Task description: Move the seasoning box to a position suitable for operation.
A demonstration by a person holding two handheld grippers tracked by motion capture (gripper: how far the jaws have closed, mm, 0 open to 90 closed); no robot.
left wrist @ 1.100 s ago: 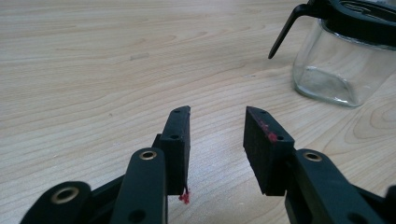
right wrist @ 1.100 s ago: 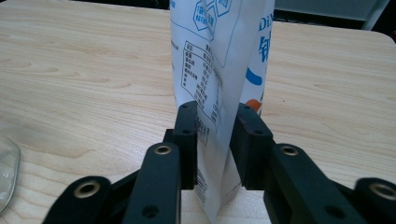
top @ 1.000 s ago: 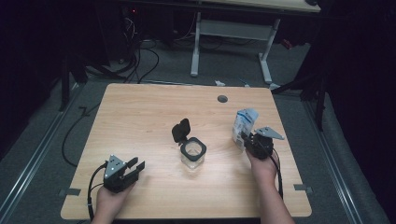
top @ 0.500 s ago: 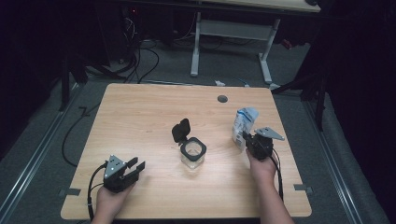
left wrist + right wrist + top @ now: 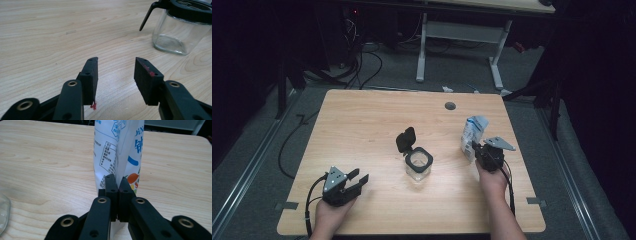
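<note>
A pale wooden table (image 5: 362, 130) stands in a dark room, with cables trailing over the grey floor (image 5: 257, 150) around it and the white legs of another desk (image 5: 422, 50) behind. A person's forearms come in over the near edge, a gripper in each hand. Near the table's middle sits a square glass jar (image 5: 418, 165) with a black rim, its hinged black lid (image 5: 405, 140) standing open and tilted toward the far left. To the right of the jar, apart from it, a white pouch (image 5: 473, 134) with blue print stands upright. The right gripper (image 5: 117, 185) meets the pouch low on its near side; its jaws are pressed almost together, pinching a thin fold of the pouch's back seam between the pads. The left gripper (image 5: 115, 67) rests at the near left corner of the table, well apart from the jar, which stands ahead of it and to its right. Its jaws have just been opening and now stand partly apart with nothing between them, only bare wood beyond. A small round hole (image 5: 450, 106) marks the far side of the tabletop.
</note>
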